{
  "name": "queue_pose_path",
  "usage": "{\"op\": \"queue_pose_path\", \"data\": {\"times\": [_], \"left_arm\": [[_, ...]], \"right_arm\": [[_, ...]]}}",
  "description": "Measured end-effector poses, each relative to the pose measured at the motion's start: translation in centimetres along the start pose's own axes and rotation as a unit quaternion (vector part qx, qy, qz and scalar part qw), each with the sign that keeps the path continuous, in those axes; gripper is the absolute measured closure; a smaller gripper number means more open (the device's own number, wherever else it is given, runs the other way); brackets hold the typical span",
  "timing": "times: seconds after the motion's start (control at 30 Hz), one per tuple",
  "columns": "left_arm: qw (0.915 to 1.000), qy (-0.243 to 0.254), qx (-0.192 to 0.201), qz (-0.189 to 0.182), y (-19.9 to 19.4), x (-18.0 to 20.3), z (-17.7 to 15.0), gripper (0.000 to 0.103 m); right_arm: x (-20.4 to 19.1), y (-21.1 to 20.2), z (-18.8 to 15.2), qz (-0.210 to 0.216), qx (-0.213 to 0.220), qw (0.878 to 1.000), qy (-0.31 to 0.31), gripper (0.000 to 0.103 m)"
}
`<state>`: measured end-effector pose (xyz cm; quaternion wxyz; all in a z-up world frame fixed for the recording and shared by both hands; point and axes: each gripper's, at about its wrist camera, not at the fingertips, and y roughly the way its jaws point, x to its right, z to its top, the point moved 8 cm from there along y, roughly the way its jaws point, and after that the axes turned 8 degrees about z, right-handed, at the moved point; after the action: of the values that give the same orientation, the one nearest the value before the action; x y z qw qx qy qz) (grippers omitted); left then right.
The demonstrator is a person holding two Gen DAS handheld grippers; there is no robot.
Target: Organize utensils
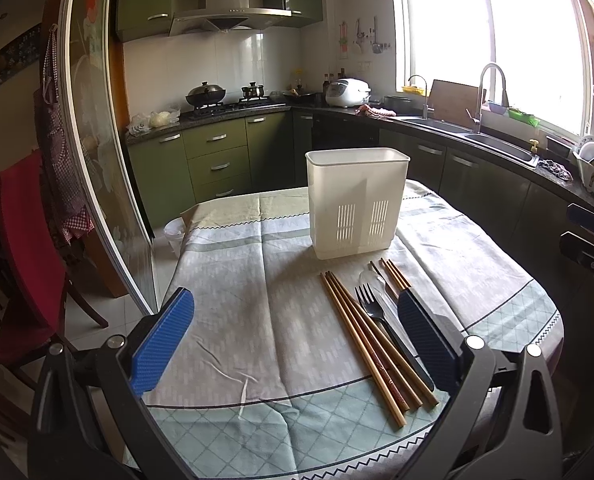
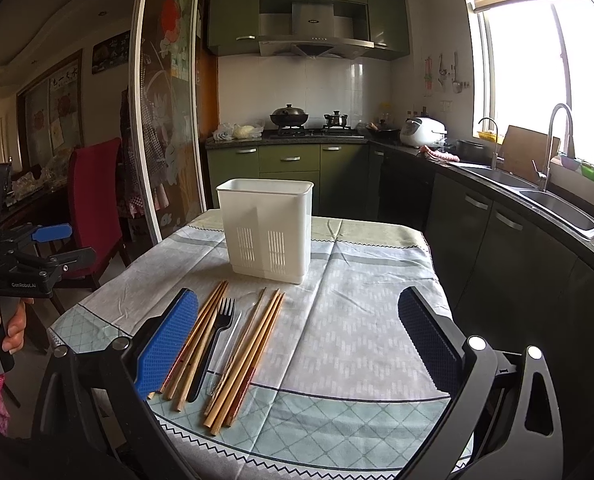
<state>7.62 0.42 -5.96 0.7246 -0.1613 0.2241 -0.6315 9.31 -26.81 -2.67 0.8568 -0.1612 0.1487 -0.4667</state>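
The utensils lie in a loose row on the cloth-covered counter [image 2: 357,320], just in front of the caddy [image 2: 267,228]. Nearest the caddy's left side is a bundle of wooden chopsticks [image 2: 195,340], light brown, roughly parallel, some with a reddish patterned band near the thick end. Next to them lies a black plastic fork [image 2: 213,348], tines toward the caddy. Beside the fork is a clear plastic spoon [image 2: 227,344], hard to make out against the cloth. A second bundle of chopsticks [image 2: 249,360] lies past it, ends fanning out a little toward the counter's near edge.

The caddy is a white plastic box, upright, open at the top, with two slotted drain panels low on its front wall and a divider seam between them. Nothing shows above its rim.

The cloth is pale grey-green with a diamond border and a zigzag trim.

The left tongs [image 1: 297,344] hover in front of the caddy, spread wide and holding nothing; the right blue pad hangs over the fork and spoon. The right tongs [image 2: 297,344] are likewise wide apart and empty, the left pad just beside the first chopstick bundle.
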Motion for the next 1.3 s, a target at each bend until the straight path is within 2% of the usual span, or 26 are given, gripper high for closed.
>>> {"op": "queue_pose_path", "data": {"times": [0.33,0.57,0.73,0.8,0.9,1.0,1.07,1.17,1.2,1.3], "left_arm": [[0.9996,0.002,-0.027,-0.007,1.5,0.9,-0.4,0.006],[0.9925,-0.004,-0.121,-0.022,5.3,2.3,-0.9,0.006],[0.9862,-0.01,-0.163,-0.026,7.4,3.4,-0.8,0.006],[0.9804,-0.018,-0.191,-0.042,8.4,4.2,-0.8,0.006],[0.9659,-0.032,-0.244,-0.081,10.0,6.0,-1.1,0.006],[0.952,-0.035,-0.287,-0.102,11.4,8.2,-1.9,0.009],[0.9387,-0.036,-0.322,-0.117,12.3,9.8,-2.8,0.028],[0.9148,-0.052,-0.378,-0.132,13.6,11.6,-4.4,0.039],[0.9114,-0.052,-0.387,-0.129,13.9,12.1,-4.9,0.041],[0.9051,-0.055,-0.403,-0.122,14.4,13.1,-5.7,0.057]], "right_arm": [[1.3,2.1,-0.9,-0.018,-0.029,0.999,0.005,0.004],[2.5,5.9,-1.4,0.022,-0.093,0.995,0.032,0.004],[2.6,8.3,-1.4,0.049,-0.145,0.987,0.044,0.004],[2.8,9.0,-1.2,0.044,-0.163,0.985,0.039,0.004],[3.1,9.8,-1.0,0.038,-0.173,0.984,0.036,0.004],[3.9,10.0,-0.6,0.03,-0.177,0.983,0.039,0.004],[4.5,9.9,-0.8,0.031,-0.185,0.981,0.054,0.004],[5.5,9.9,-1.2,0.037,-0.191,0.978,0.071,0.004],[5.8,9.8,-1.4,0.033,-0.194,0.978,0.075,0.004],[6.4,9.6,-2.0,0.031,-0.198,0.976,0.079,0.007]]}}
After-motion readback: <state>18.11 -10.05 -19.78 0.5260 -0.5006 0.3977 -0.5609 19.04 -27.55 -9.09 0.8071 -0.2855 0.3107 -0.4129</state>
